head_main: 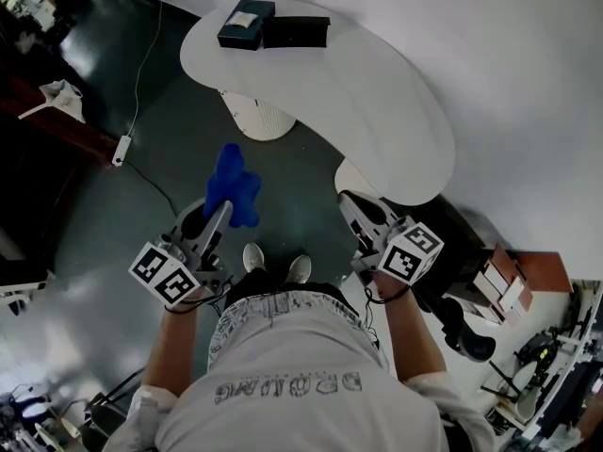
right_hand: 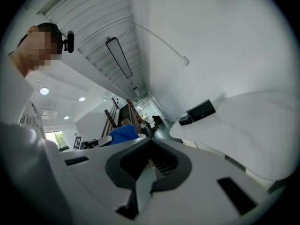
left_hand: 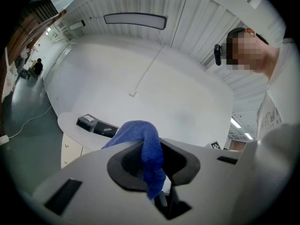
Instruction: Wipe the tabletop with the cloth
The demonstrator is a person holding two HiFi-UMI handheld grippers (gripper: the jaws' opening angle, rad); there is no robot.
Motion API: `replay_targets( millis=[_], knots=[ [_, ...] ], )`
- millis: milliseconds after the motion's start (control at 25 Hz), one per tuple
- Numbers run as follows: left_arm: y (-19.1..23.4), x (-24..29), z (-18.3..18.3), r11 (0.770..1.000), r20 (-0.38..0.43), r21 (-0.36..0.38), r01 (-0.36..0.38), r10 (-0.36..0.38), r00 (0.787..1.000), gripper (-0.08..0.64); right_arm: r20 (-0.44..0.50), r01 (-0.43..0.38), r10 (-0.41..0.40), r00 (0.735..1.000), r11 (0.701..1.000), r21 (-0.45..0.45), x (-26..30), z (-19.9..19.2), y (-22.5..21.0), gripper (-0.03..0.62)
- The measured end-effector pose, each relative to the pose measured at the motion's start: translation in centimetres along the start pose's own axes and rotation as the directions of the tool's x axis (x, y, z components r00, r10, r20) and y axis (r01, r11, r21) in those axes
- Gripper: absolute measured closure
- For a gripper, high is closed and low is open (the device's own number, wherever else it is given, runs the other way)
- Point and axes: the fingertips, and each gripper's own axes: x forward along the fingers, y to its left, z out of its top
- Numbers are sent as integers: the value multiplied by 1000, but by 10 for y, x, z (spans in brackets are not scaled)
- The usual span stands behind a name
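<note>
A blue cloth (head_main: 233, 186) hangs bunched from my left gripper (head_main: 223, 211), which is shut on it, held in the air over the dark floor short of the table. In the left gripper view the cloth (left_hand: 147, 149) drapes over the closed jaws of that gripper (left_hand: 149, 142). The white curved tabletop (head_main: 377, 92) lies ahead and to the right. My right gripper (head_main: 356, 205) hovers near the table's near end, jaws together with nothing in them; its own view shows the gripper (right_hand: 150, 139), the tabletop (right_hand: 253, 121) beyond and the cloth (right_hand: 123, 134) at the left.
A teal box (head_main: 246, 24) and a black box (head_main: 296, 32) sit on the table's far end. A white pedestal (head_main: 259, 116) stands under it. A cable with a power strip (head_main: 121, 149) runs across the floor at left. Cluttered shelving (head_main: 528, 281) stands at right.
</note>
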Motion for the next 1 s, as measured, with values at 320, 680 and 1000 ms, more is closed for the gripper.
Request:
replay_targets(
  millis=[320,680,1000],
  knots=[
    [-3,15,6,1000,15,18,3,-3,1000,489,17,9,-9,1000,1000,-3,-7,11,-15,584],
    [8,23,6,1000,31,15,4,-4,1000,489,5,18,-18,1000,1000,-18,0,12,-25,584],
    [28,46,14,1000,19,3,-5,5,1000,489,-6,21,-21,1000,1000,0,20,28,-44,584]
  ],
)
